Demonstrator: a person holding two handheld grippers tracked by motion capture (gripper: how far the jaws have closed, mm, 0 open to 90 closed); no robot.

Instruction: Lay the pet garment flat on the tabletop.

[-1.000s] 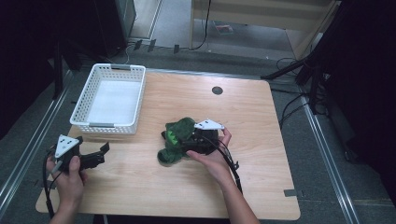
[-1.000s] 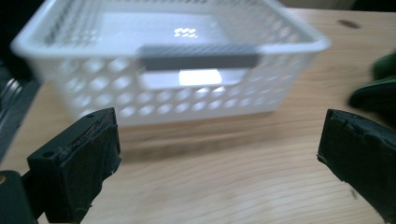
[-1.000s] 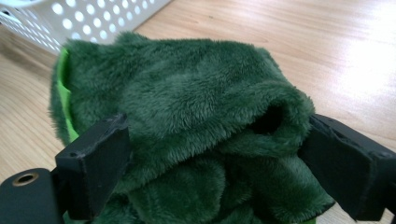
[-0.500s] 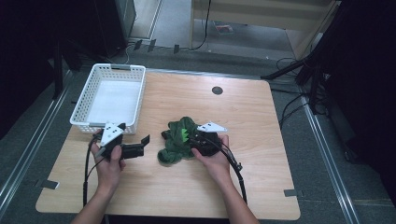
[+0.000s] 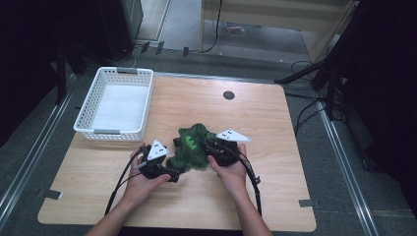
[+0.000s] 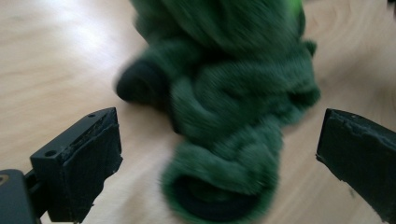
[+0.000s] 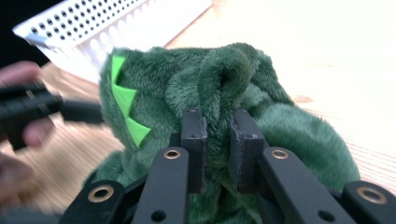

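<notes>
A dark green plush garment (image 5: 193,145) with bright green spikes lies bunched at the middle of the wooden table (image 5: 275,187). My right gripper (image 5: 209,146) is at its right side. Its jaws have just been closing and now pinch a raised fold of the plush (image 7: 289,135) between the pads of the right gripper (image 7: 217,121). My left gripper (image 5: 173,173) sits low at the garment's left front, open. In the left gripper view, a rolled cuff of the plush (image 6: 224,186) lies between the wide jaws of the left gripper (image 6: 218,135), untouched.
A white perforated basket (image 5: 110,132) stands at the table's back left, also seen behind the plush as the basket (image 7: 84,23). A round cable hole (image 5: 228,95) is near the far edge. Cables trail from both grippers toward the front edge.
The left hand has swept right across the table from the front left corner to the plush. The right gripper's jaws have closed on a fold of the plush.
</notes>
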